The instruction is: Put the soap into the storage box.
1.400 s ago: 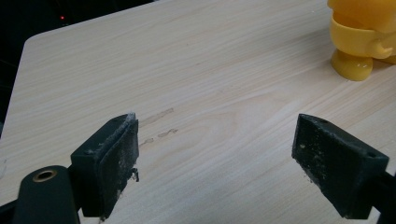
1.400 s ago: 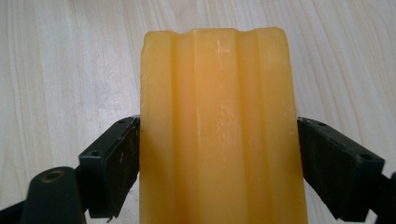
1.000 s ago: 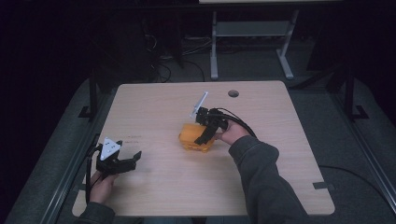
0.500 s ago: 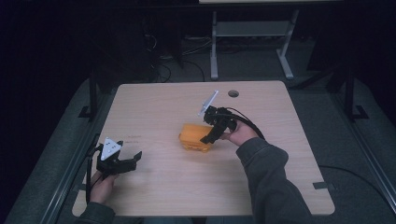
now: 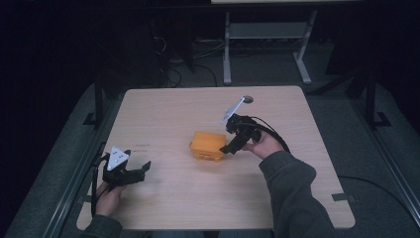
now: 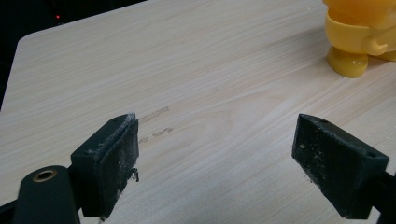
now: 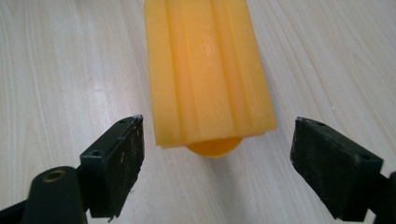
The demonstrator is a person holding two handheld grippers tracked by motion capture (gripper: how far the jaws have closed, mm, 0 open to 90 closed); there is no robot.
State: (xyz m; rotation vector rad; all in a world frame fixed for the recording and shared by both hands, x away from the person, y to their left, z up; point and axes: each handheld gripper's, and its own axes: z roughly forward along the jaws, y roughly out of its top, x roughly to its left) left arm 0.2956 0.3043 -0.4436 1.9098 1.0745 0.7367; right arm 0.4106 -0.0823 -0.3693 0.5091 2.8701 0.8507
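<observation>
- Toy [image 5: 208, 145], orange plastic, near the middle of the table [image 5: 163, 109]; ribbed top face in the right gripper view [image 7: 210, 74], stubby foot at one end in the left gripper view [image 6: 348, 63].
- Right gripper [image 5: 231, 147] just beside the toy's right end, tilted down toward it; jaws spread wide, nothing between the pads, near end of the toy lying just ahead of the gap.
- Left gripper [image 5: 140, 171] low at the near left of the table, well apart from the toy; jaws spread too, bare wood between them, faint smudges on the surface ahead.
- Step in hand, as a judgement: approach for a grasp, right side leading; not yet closed, not yet touching as far as can be told.
- Next move calls for: pushing the right gripper forward so the pads flank the ribbed body rather than just its tip, then closing squarely across the width.
- Worth watching: smooth, rounded plastic, likely to slip or pivot if pinched only at the end; a deeper bite safer.
- Left gripper free to steady the far end if needed, though a long reach across from where it sits.
</observation>
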